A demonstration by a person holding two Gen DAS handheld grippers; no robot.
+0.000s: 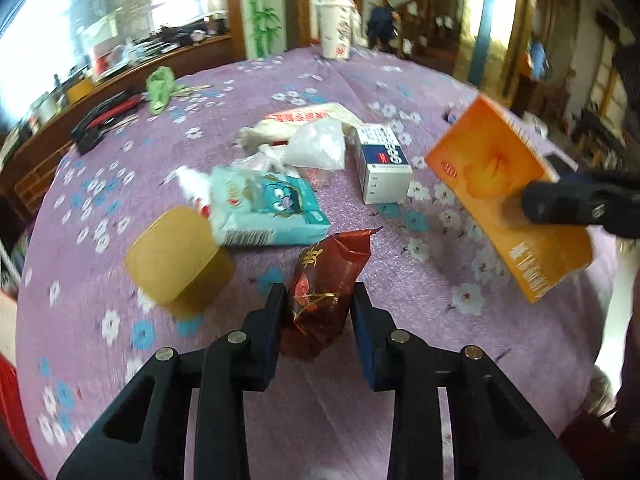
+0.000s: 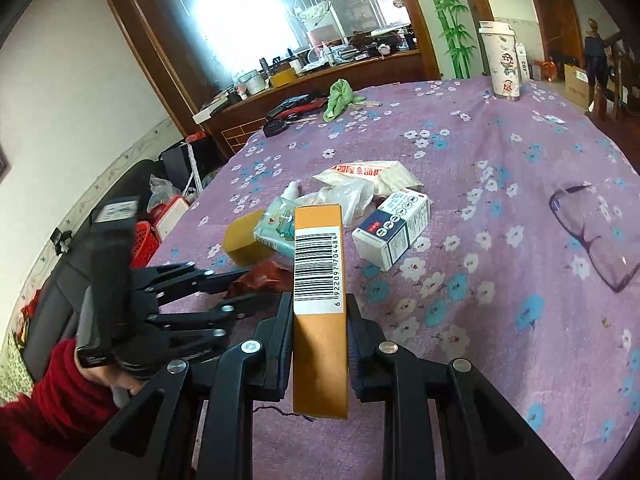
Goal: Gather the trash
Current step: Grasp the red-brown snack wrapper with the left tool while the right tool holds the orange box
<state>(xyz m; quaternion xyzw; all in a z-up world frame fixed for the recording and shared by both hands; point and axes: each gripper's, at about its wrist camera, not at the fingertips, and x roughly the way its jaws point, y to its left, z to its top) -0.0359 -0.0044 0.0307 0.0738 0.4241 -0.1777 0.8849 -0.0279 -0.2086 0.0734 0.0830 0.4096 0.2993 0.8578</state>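
A dark red snack wrapper (image 1: pixel 324 280) stands between the fingers of my left gripper (image 1: pixel 320 294), whose pads press on both its sides just above the purple flowered tablecloth (image 1: pixel 400 320). My right gripper (image 2: pixel 320 300) is shut on a slim orange box (image 2: pixel 320 344) with a barcode, held up over the table. The left wrist view shows that same orange box (image 1: pixel 500 188) at the right, pinched by the right gripper (image 1: pixel 532 204). In the right wrist view my left gripper (image 2: pixel 256 286) reaches in from the left to the red wrapper (image 2: pixel 266 274).
On the cloth lie a teal tissue pack (image 1: pixel 268 208), a tan tape roll (image 1: pixel 176 256), a white and blue medicine box (image 1: pixel 384 168) and crumpled white bags (image 1: pixel 316 144). Farther off are a white cup (image 1: pixel 336 28), a green cloth (image 1: pixel 160 88) and glasses (image 2: pixel 592 232).
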